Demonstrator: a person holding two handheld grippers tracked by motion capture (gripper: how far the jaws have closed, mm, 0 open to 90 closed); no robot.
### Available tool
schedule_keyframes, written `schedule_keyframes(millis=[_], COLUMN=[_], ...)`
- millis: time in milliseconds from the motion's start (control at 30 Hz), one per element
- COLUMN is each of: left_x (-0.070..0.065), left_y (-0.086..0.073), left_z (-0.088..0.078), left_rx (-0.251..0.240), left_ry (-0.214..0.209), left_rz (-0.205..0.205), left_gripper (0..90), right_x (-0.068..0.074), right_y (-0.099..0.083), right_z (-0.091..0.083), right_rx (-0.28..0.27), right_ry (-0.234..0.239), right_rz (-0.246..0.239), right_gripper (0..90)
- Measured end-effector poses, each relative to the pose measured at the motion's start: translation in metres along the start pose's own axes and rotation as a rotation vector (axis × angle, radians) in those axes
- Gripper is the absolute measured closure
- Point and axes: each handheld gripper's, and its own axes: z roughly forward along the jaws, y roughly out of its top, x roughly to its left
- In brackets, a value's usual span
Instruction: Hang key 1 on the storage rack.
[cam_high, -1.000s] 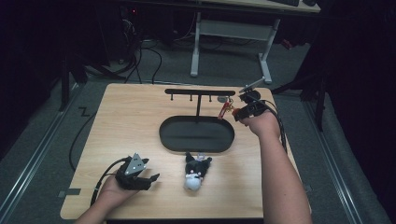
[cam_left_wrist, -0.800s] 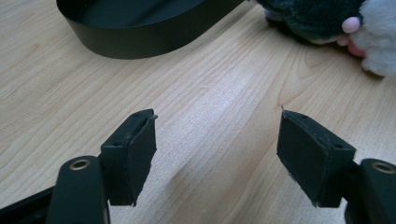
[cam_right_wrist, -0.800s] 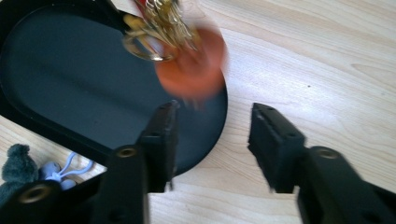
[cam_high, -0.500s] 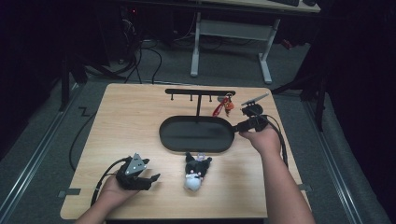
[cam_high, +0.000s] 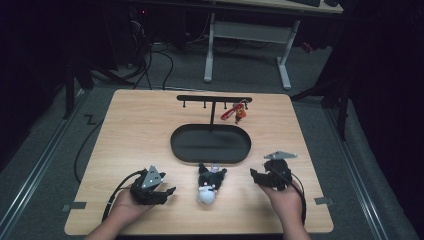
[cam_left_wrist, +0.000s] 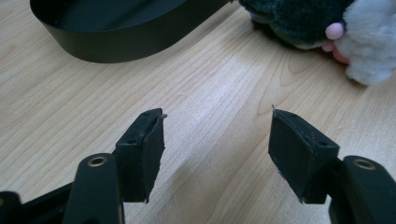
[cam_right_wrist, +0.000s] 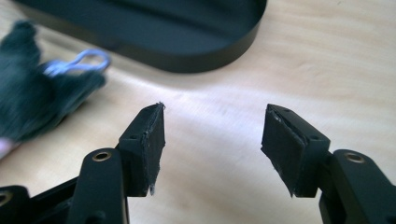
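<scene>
A black and white plush toy (cam_high: 209, 186) lies on the table in front of the black oval tray (cam_high: 210, 142), between my two grippers. My left gripper (cam_high: 169, 192) rests to its left, open; its jaws have just been closing a little with nothing between them (cam_left_wrist: 217, 114). The plush (cam_left_wrist: 303, 23) shows ahead of it to the right. My right gripper (cam_high: 256, 175) is to the right of the plush, open; its jaws have just been opening and are empty (cam_right_wrist: 215, 109). The plush (cam_right_wrist: 28, 93) with its metal clasp (cam_right_wrist: 77, 63) lies to its left.
A black rack with several hooks (cam_high: 214, 99) rises from the tray. A red charm (cam_high: 239, 112) hangs from a hook near the rack's right end. The tray wall (cam_left_wrist: 116, 42) (cam_right_wrist: 187, 53) lies just beyond both grippers. Bare wood surrounds the plush.
My right hand left the rack and came down toward the near right of the table, its jaws now apart. The red charm stays hanging on the hook. The left hand stayed put.
</scene>
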Motion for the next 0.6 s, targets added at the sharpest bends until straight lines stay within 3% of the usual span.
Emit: schedule_keyframes(millis=[133,167,233,267,300,333,433,500,600], left_x=[0.001,0.000,-0.001,-0.002,-0.004,-0.007,-0.021,-0.033,-0.051], left_y=[0.001,0.002,0.004,0.008,0.016,0.020,0.031,0.037,0.043], left_z=[-0.001,-0.001,-0.003,-0.002,0.004,0.009,0.029,0.040,0.051], left_rx=[-0.003,-0.008,-0.034,-0.048,-0.053,-0.045,0.004,0.013,0.024], left_ry=[-0.005,-0.003,0.000,-0.009,0.010,0.006,0.000,-0.025,-0.040], left_rz=[-0.018,-0.021,-0.038,-0.069,-0.097,-0.111,-0.109,-0.117,-0.096], left_gripper=[43.6,43.6,61.1,72.0,72.0,80.3,87.7,89.5,89.5], right_x=[0.009,0.009,0.013,0.011,0.011,0.008,0.000,0.000,0.003], right_y=[-0.036,-0.036,-0.060,-0.068,-0.068,-0.070,-0.069,-0.067,-0.066], right_z=[-0.008,-0.008,-0.015,-0.018,-0.018,-0.019,-0.015,-0.013,-0.014], right_rx=[-0.104,-0.104,-0.211,-0.186,-0.186,-0.179,-0.174,-0.177,-0.194], right_ry=[-0.024,-0.024,-0.056,-0.010,-0.010,-0.004,0.037,0.050,0.068], right_rz=[0.002,0.002,-0.009,0.020,0.020,0.021,0.063,0.044,0.030], right_gripper=[40.8,40.8,45.6,47.9,47.9,53.1,56.9,57.8,57.8])
